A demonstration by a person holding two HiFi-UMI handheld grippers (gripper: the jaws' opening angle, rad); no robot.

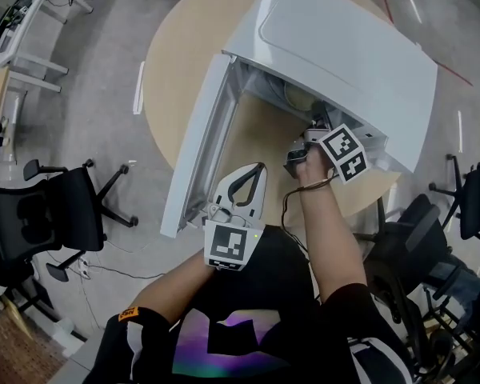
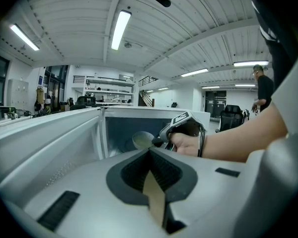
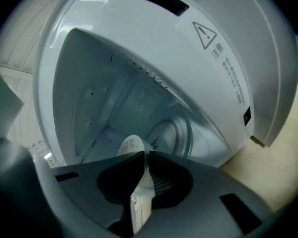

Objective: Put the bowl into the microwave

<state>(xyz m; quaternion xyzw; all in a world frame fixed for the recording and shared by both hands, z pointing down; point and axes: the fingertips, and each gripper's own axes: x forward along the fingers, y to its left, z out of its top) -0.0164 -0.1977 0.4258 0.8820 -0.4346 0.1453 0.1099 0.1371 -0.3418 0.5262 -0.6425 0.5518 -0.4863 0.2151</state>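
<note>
Left gripper (image 1: 261, 168) sits centre frame, jaws together, empty. Right gripper (image 3: 145, 155) clamps the bowl (image 3: 130, 145) by its rim inside the microwave (image 3: 188, 48) mouth. Next, probably: lower onto the turntable (image 3: 171, 130), release.

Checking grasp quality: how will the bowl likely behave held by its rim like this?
The bowl looks undeformed where the right gripper pinches its rim, so probably rigid. Gripped at one edge only, it could pivot or slip. It looks small and thin-walled, so likely light.
</note>
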